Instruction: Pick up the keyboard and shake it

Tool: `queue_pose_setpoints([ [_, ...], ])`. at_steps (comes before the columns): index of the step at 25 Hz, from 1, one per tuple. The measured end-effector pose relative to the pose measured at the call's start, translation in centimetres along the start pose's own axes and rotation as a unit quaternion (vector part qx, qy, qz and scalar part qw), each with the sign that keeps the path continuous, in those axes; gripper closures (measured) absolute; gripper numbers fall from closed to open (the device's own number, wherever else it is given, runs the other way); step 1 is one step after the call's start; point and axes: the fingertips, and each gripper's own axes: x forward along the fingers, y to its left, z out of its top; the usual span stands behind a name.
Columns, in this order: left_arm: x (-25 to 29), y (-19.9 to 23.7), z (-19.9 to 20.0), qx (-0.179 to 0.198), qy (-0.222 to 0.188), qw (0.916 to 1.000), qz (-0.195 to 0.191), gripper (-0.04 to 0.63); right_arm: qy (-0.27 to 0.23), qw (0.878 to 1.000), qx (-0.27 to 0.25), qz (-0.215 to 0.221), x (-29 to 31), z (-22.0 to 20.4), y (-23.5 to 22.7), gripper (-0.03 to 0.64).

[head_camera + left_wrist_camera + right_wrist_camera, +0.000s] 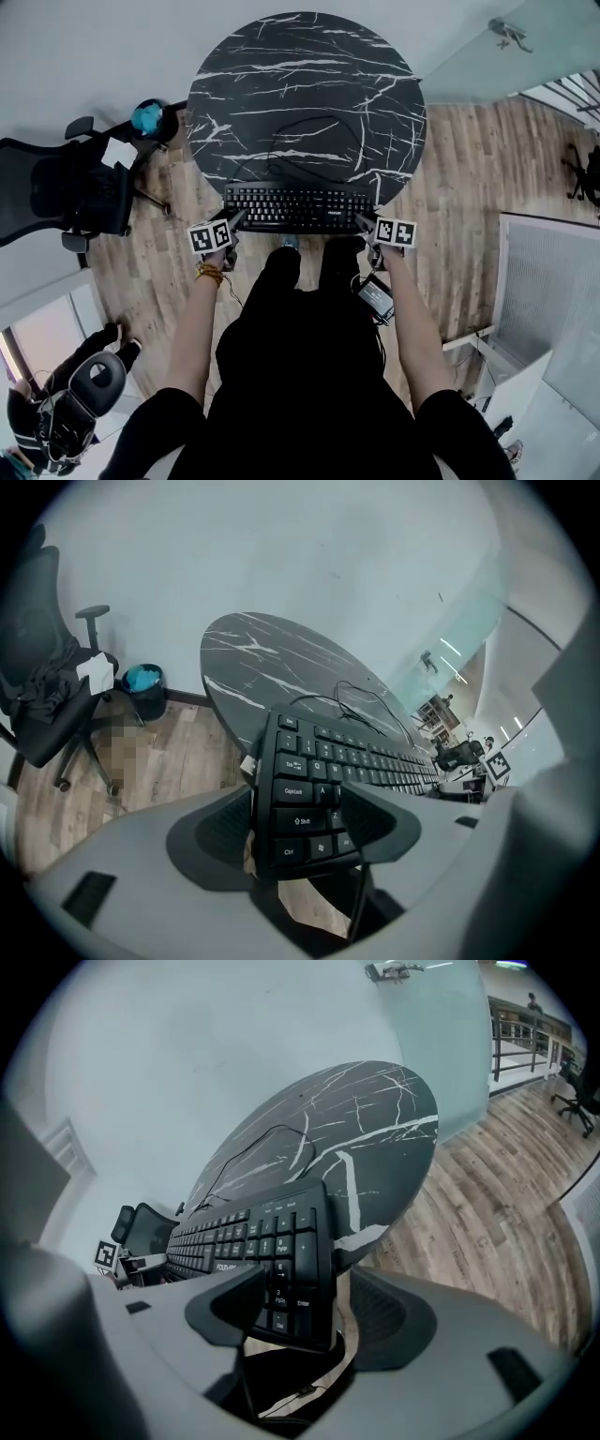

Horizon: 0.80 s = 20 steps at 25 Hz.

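Note:
A black keyboard [295,206] lies along the near edge of the round black marble table [300,84], and its cable [305,131] loops back over the top. My left gripper [234,221] is at the keyboard's left end and my right gripper [364,223] at its right end. In the left gripper view the Ctrl and Shift end of the keyboard [305,794] sits between the wide jaws of that gripper [300,825], with a slit of floor beside one pad. In the right gripper view the numpad end [286,1260] sits between spread jaws of that gripper [314,1314], the right pad clearly off it.
A black office chair [66,192] and a bin with a blue liner [147,116] stand left of the table on the wood floor. A glass wall [506,47] rises at the back right, and a white cabinet [548,291] stands at the right. My legs are just below the keyboard.

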Motion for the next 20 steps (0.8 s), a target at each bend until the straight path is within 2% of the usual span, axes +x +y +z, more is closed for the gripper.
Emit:
queue_pose_setpoints([
  [11, 0.2, -0.4, -1.6, -0.008, 0.013, 0.9999, -0.001, 0.310, -0.017, 0.999, 0.030, -0.012, -0.4, -0.1, -0.6, 0.357],
  [14, 0.2, -0.4, -1.9, -0.027, 0.009, 0.9995, -0.015, 0.310, -0.004, 0.999, 0.032, -0.003, -0.3, -0.1, -0.5, 0.357],
  [20, 0.3, -0.4, -1.8, -0.034, 0.008, 0.9991, -0.022, 0.308, 0.008, 0.999, 0.045, 0.016, 0.0, -0.1, -0.6, 0.357],
])
